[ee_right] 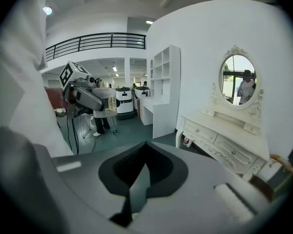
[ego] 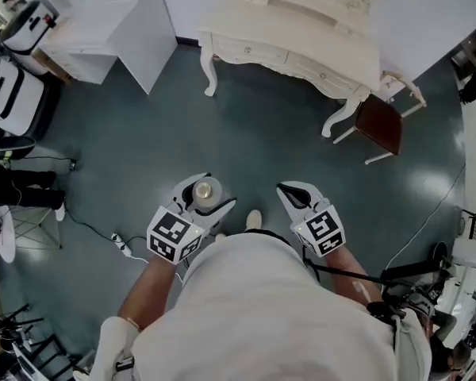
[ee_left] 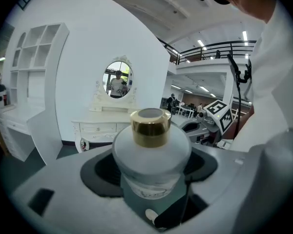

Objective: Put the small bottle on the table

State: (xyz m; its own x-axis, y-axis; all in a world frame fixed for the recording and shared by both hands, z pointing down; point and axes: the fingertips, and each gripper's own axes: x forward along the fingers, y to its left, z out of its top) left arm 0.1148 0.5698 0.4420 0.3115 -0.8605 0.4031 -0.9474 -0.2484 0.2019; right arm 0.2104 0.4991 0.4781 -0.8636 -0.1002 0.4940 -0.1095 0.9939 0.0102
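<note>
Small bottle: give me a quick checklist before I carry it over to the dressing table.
1. Small bottle held upright between the left tongs: ok.
2. Gold cap on the bottle: ok.
3. Right tongs shut and empty: ok.
4. Dressing table in view ahead: ok.
5. Chair stands off the table's right end, not in front of it: ok.
6. Free spot on the tabletop: cannot tell.

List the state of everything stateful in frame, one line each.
small bottle: upright, gold cap on, gripped between the left jaws.
left gripper: shut on small bottle.
right gripper: jaws shut, empty.
dressing table: drawers closed.
</note>
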